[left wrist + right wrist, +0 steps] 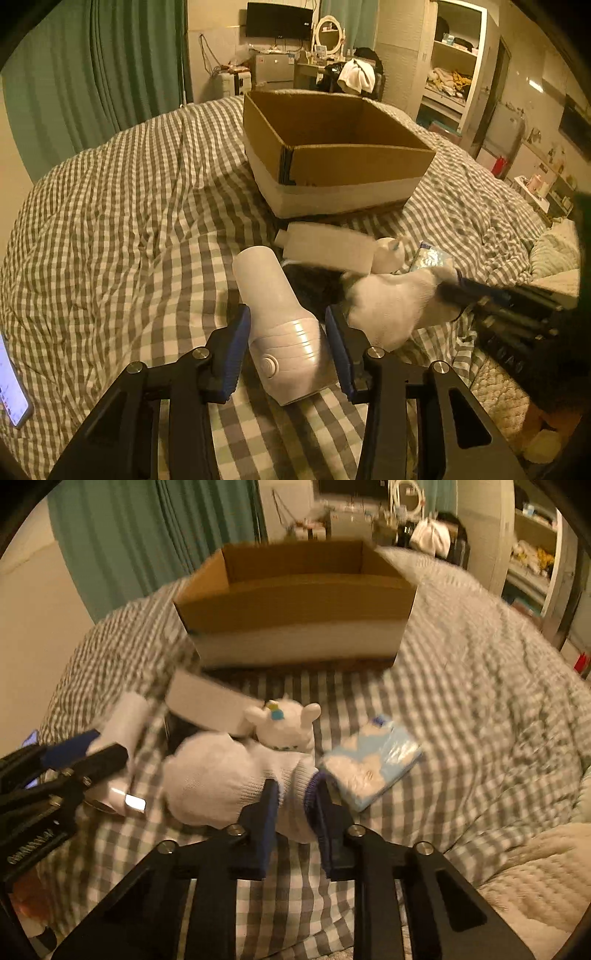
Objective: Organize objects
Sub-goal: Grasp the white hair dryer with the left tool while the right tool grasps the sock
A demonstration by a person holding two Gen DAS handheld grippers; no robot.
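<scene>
An open cardboard box (351,166) stands on the checked bed; it also shows in the right wrist view (295,605). My left gripper (288,325) has its blue pads on both sides of a white cylindrical device (280,321) that lies on the bed. My right gripper (297,797) is shut on the cuff of a white sock (229,779), which also shows in the left wrist view (391,306). A small white plush toy (284,723), a flat white box (210,701) and a blue-white packet (373,760) lie beside the sock.
A phone (11,387) lies at the bed's left edge. A dark object (314,284) lies under the flat white box. Green curtains (92,74), a desk with mirror (328,37) and shelves (454,66) stand behind the bed.
</scene>
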